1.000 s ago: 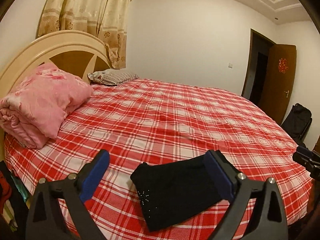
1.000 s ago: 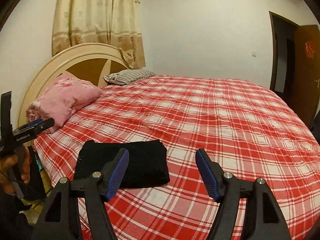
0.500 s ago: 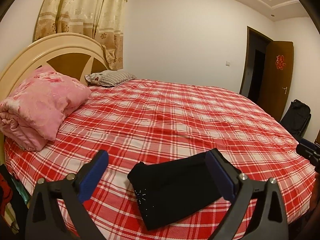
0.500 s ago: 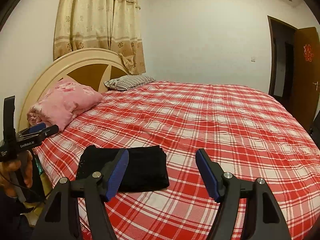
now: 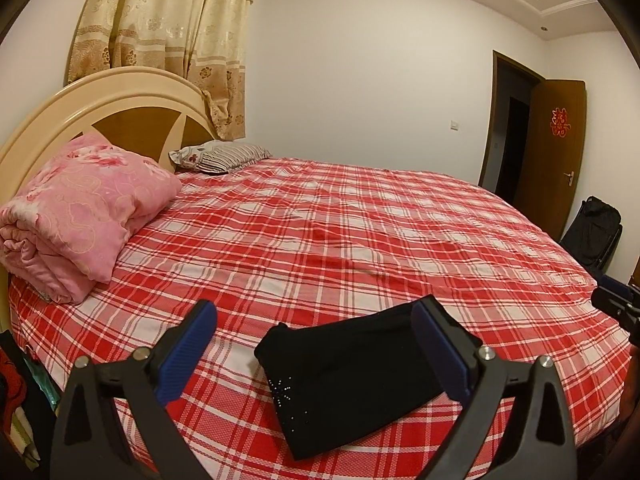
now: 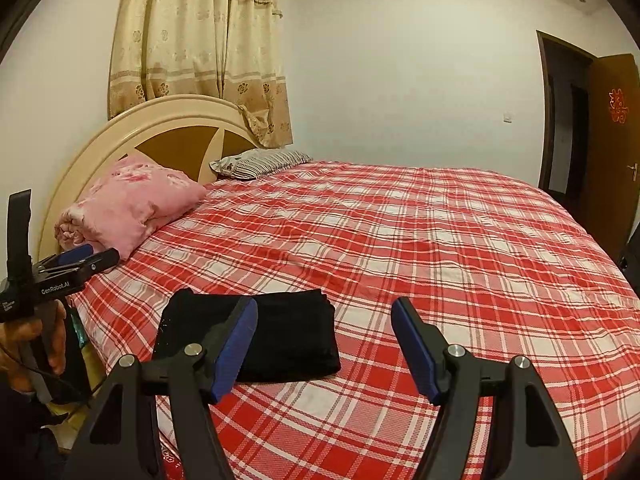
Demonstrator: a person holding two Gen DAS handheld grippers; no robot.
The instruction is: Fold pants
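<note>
The black pants [image 5: 352, 376] lie folded into a compact rectangle on the red plaid bed [image 5: 360, 240], near its front edge. They also show in the right wrist view [image 6: 288, 336]. My left gripper [image 5: 316, 344] is open and empty, held back above the bed edge with the pants between and beyond its fingers. My right gripper [image 6: 324, 340] is open and empty, to the right of the pants. The left gripper also shows at the left edge of the right wrist view [image 6: 76, 260], hand-held.
A folded pink quilt [image 5: 76, 216] and a striped pillow [image 5: 224, 158] lie by the cream headboard [image 5: 120, 100]. A curtain [image 5: 168, 40] hangs behind. A brown door [image 5: 556, 152] stands open at the right with a black bag [image 5: 592, 236] beside it.
Both grippers have drawn back and risen slightly from the bed; the folded pants lie unmoved. Both stay open.
</note>
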